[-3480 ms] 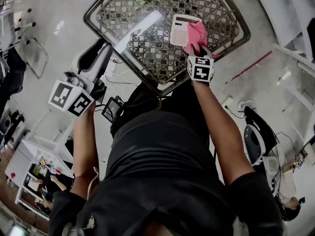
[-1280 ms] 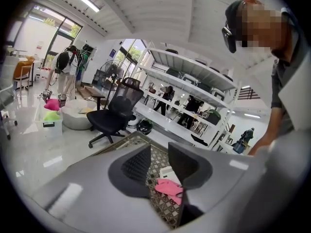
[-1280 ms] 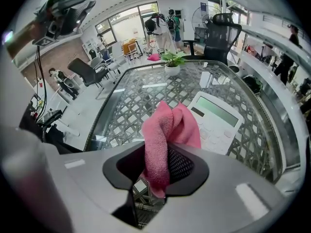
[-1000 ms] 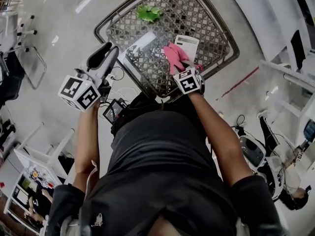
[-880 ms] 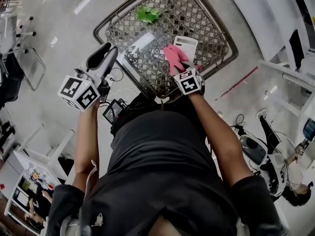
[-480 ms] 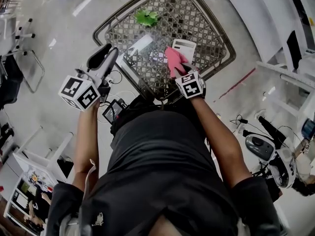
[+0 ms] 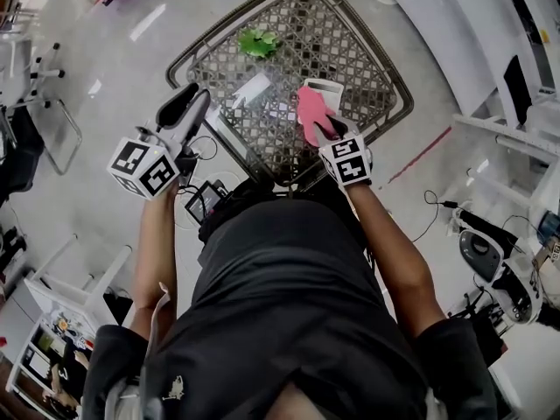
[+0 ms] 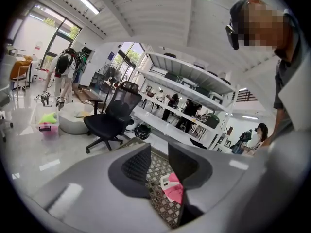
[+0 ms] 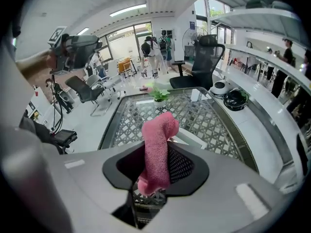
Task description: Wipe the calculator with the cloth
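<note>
A white calculator lies on the lattice-topped table. My right gripper is shut on a pink cloth, which lies over the calculator's near left part. In the right gripper view the cloth stands up between the jaws of the right gripper, and a strip of the calculator shows beside it. My left gripper hovers off the table's left edge, open by a narrow gap with nothing in it. The left gripper view looks between the left gripper's jaws at the cloth and the calculator.
A small green plant stands at the table's far side. A black device with cables lies on the floor by the near left corner. A long white bench runs along the right. A black office chair and people stand beyond.
My right gripper has drawn back towards me, and the cloth has slid across the calculator towards its near edge. The left gripper has stayed where it was.
</note>
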A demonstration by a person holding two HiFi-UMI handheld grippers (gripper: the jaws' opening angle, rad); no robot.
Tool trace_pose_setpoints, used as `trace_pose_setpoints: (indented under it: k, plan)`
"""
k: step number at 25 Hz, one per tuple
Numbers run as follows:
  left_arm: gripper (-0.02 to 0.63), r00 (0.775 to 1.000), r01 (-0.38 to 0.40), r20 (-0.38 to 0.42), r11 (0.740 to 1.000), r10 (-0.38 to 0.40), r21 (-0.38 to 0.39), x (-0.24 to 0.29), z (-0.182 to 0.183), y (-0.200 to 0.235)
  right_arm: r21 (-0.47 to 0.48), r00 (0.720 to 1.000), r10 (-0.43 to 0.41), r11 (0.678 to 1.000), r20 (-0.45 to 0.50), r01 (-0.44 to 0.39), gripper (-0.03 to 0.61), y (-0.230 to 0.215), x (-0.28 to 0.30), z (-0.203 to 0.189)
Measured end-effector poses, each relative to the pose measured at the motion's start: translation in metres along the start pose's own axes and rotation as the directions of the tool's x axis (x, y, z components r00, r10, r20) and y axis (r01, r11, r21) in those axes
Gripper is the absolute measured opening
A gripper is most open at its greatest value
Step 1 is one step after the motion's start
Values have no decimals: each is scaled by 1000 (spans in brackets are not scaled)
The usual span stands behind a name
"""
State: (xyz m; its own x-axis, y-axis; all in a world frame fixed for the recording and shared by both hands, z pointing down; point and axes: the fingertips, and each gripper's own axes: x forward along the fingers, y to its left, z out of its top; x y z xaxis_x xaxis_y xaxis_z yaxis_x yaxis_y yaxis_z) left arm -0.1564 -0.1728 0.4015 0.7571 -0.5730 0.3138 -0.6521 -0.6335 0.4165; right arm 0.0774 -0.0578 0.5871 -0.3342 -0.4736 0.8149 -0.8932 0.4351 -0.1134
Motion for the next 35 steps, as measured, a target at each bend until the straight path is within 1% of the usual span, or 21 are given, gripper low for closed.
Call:
trace_pose_setpoints:
  k: [8, 14, 18, 23, 28, 32, 35]
  plan:
    - [170, 1000, 6, 4, 1000, -6, 26, -5, 8, -9, 22, 994, -20, 1000, 110, 18, 94, -6, -42, 25]
    - [170, 1000, 15, 10, 999, -15, 51, -11, 12, -13, 21, 979, -15, 1000, 203, 11, 100, 2, -64, 47]
    - [170, 1000, 14, 13, 998, -15, 62, -2, 12, -19, 18, 971, 2, 1000, 240, -7, 117, -2, -69, 53]
    - [170, 1000, 0, 30, 998, -2, 68, -11, 18, -19, 21, 955, 20, 999, 297, -27, 120, 7, -78, 64]
    - [170, 999, -15, 47, 997, 12, 75, -21, 23, -16, 19, 941, -2, 1000, 339, -4, 120, 6, -93, 74]
    - [170, 998, -22, 61, 997, 17, 80, -28, 26, -16, 40, 920, -38, 999, 390, 25, 120, -3, -115, 84]
    - [170, 997, -22, 71, 996, 16, 84, -31, 29, -17, 82, 886, -68, 996, 460, 34, 118, -12, -139, 99]
